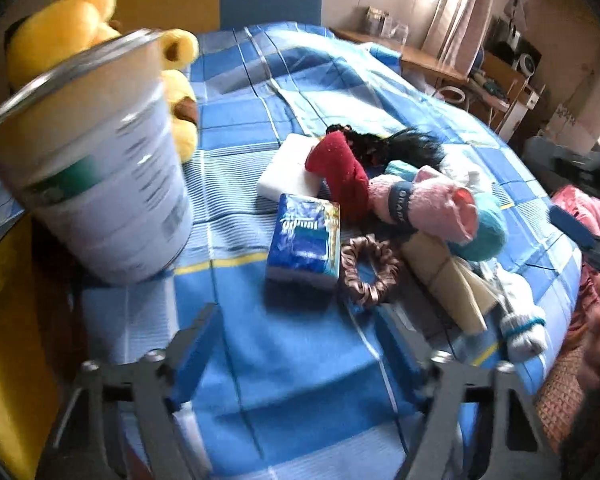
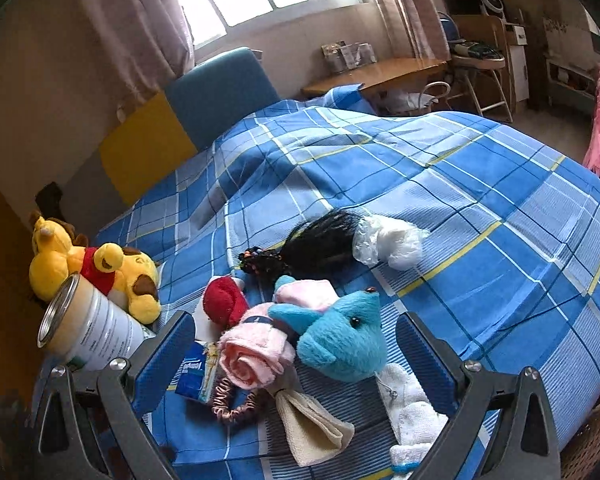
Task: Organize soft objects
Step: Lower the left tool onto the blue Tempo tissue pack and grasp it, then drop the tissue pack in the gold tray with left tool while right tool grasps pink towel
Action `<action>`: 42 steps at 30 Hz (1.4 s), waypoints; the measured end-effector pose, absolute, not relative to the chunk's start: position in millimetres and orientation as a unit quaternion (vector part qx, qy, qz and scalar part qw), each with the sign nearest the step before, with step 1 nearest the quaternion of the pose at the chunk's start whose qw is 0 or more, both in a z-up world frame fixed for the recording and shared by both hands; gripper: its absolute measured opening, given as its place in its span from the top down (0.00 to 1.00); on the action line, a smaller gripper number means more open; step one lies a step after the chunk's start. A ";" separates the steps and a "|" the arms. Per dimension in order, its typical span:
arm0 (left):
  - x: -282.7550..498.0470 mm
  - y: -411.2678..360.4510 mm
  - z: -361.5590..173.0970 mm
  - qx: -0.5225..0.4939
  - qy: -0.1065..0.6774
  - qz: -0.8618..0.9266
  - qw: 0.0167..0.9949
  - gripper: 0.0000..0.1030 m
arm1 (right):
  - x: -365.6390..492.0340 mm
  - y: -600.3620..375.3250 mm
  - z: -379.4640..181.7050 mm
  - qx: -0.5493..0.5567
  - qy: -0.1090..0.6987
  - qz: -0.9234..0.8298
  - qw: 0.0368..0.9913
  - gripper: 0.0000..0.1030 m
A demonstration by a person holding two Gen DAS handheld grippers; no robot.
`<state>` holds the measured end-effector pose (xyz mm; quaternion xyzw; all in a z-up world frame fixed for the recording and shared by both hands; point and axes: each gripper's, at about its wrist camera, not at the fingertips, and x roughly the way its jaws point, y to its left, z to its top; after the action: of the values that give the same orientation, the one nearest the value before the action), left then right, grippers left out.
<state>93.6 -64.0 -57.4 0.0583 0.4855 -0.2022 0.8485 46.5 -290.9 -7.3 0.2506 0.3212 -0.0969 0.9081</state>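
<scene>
Left gripper (image 1: 296,340) jaws spread wide and empty above blue plaid bedspread (image 1: 300,380), right gripper (image 2: 296,340) jaws likewise released over the pile, brown scrunchie (image 1: 370,270), tissue pack (image 1: 304,240), rolled pink towel (image 2: 256,356), blue plush (image 2: 344,340), tin can (image 1: 96,168), yellow plush bear (image 2: 96,272) beyond.
</scene>
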 end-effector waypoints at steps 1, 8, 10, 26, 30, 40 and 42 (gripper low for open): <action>101.2 -68.8 -60.7 0.065 0.489 -0.198 0.847 0.32 | 45.8 -292.0 -7.1 0.254 0.319 -0.096 0.908 0.00; 140.9 -94.0 -76.6 0.102 0.496 -0.177 0.844 0.36 | 45.3 -299.9 -9.4 0.278 0.318 -0.093 0.902 0.00; 149.9 -99.1 -82.9 0.106 0.503 -0.177 0.839 0.36 | 45.4 -301.6 -10.2 0.282 0.317 -0.095 0.900 0.00; 128.0 -67.8 -86.2 0.059 0.495 -0.202 0.843 0.50 | 47.4 -317.0 -21.3 0.319 0.323 -0.102 0.885 0.08; 89.8 -56.3 -80.5 0.066 0.480 -0.211 0.849 0.50 | 54.1 -307.2 -24.9 0.305 0.342 -0.085 0.885 0.11; 16.3 -40.0 -101.1 0.115 0.470 -0.227 0.845 0.50 | 85.8 -250.1 -26.1 0.167 0.400 -0.034 0.901 0.18; 15.2 -37.8 -101.7 0.110 0.471 -0.226 0.845 0.49 | 103.4 -235.8 -31.5 0.117 0.421 -0.034 0.899 0.18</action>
<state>15.2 -37.8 -101.7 0.1103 0.4710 -0.2265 0.8454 103.4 -235.8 -31.5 0.1172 0.4210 -0.0340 0.8988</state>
